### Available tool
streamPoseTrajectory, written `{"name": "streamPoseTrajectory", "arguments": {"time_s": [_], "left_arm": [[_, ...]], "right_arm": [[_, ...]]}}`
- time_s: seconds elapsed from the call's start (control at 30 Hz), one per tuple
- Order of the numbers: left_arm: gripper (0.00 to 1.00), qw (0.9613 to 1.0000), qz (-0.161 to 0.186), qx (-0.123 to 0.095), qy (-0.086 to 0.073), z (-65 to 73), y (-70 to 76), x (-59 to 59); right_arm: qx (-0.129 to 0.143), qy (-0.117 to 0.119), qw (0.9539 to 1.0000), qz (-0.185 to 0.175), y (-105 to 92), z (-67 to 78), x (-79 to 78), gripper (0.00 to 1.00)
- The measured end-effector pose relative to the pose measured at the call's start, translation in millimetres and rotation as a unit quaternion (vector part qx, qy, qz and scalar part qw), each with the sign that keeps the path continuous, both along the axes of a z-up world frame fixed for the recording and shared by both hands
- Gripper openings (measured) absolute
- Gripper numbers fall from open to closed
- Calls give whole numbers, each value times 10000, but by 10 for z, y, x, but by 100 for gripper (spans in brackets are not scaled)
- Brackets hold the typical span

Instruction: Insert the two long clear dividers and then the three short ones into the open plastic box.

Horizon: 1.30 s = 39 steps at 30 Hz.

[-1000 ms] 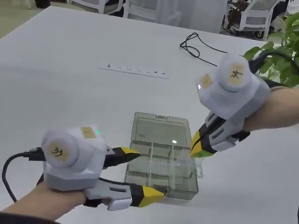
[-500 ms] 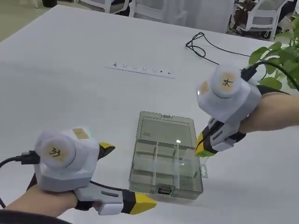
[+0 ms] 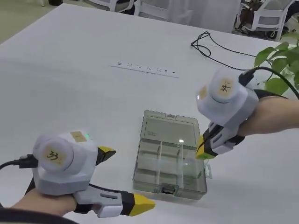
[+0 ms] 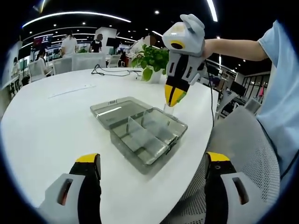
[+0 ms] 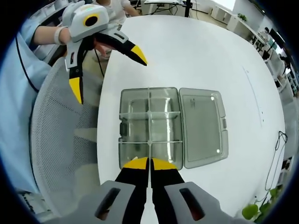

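Counter: you are working at a white counter (image 3: pixel 65 93). A flat white power strip (image 3: pixel 147 70) and a looped black cable (image 3: pixel 210 44) lie well behind the work, with a green leafy plant (image 3: pixel 280 60) at the far right.
Box: the open smoky-clear plastic box (image 3: pixel 138 172) sits on the counter between your 2 grippers. Its hinged lid (image 3: pixel 170 128) lies flat on the far side.
Dividers: thin clear dividers (image 5: pixel 149 123) stand upright in the box and cross each other. In the right gripper view, 1 runs the box's length and 2 run across it.
Left gripper: your left gripper (image 3: pixel 130 177) hangs just beside the box's left end. Its yellow-tipped fingers (image 4: pixel 88 158) are spread wide around nothing.
Right gripper: your right gripper (image 3: pixel 204 154) points down at the box's right end, fingers (image 5: pixel 136 163) pressed together.
Clear sliver: a small clear piece (image 3: pixel 206 172) shows just under those tips. You cannot tell whether it is clamped.
Writing: the round sticker on the left gripper reads "33". The handwritten mark on the right gripper's sticker is not legible.
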<state>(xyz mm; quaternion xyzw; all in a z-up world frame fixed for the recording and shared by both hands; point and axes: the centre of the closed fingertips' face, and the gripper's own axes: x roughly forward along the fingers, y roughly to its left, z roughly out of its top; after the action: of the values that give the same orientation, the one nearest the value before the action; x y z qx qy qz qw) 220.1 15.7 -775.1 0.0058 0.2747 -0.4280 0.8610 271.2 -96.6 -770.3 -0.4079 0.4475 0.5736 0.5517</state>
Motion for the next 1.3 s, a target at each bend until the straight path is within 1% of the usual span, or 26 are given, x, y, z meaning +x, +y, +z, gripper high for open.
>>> {"name": "streamPoseTrajectory", "arguments": {"time_s": [0.37,0.47,0.77,1.0,1.17,1.3], "left_arm": [[92,10000,2,-41,10,8,-8,-23],[91,10000,15,-45,15,6,-1,-28],[90,10000,-7,-52,23,8,-11,-24],[90,10000,-39,-53,17,15,-16,-19],[90,10000,-60,-51,10,12,-17,-20],[89,9999,-86,-60,6,12,-39,-20]], "right_arm": [[-148,-10,9997,180,-9,-194,-17,2],[-164,-22,9996,229,-5,-226,-17,2],[-213,-15,9995,229,-5,-350,-24,2],[-290,-22,9995,120,-6,-459,-27,2],[-275,21,9996,19,-17,-448,-25,2],[-283,23,9996,35,-18,-458,-27,2]]}}
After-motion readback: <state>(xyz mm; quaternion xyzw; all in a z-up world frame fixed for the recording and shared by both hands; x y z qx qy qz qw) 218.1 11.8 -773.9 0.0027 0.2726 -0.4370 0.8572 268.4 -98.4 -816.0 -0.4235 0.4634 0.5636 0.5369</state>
